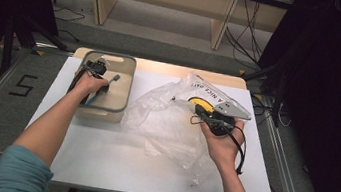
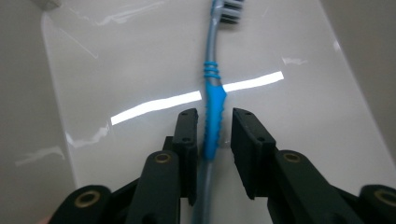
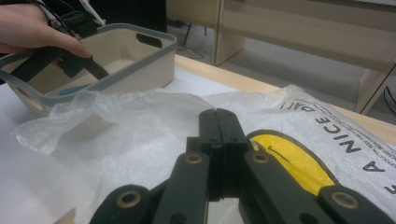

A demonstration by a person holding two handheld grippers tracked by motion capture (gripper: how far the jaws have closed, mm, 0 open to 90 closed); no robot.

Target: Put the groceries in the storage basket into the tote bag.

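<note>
The toothbrush (image 2: 212, 116) was slim, with a grey stem, three blue rings at the neck, a ribbed bright-blue grip and dark-and-pale bristles at the far end. It lay on the pale glossy floor of the bin (image 1: 125, 97), running lengthwise, its head pointing away from the left gripper (image 2: 213, 128). In the left gripper view the two black jaws stood on either side of the blue grip, the left jaw close against it, the right one a little apart from it, so the tongs were not yet clamped. In the high view the left gripper (image 1: 100, 86) reached down into the bin from the near-left side; the bin's grey rim and walls rose close around it, leaving little room sideways and more along the brush. The bin sat at the far left of the white table (image 1: 99, 156), its far end close to the table's back edge. Just to its right lay a crumpled clear bag (image 1: 165, 120) with a yellow print and black letters. The right gripper (image 3: 218, 135) rested over the bag, its jaws pressed together; whether bag film was caught between them could not be told. The near half of the table was bare.
</note>
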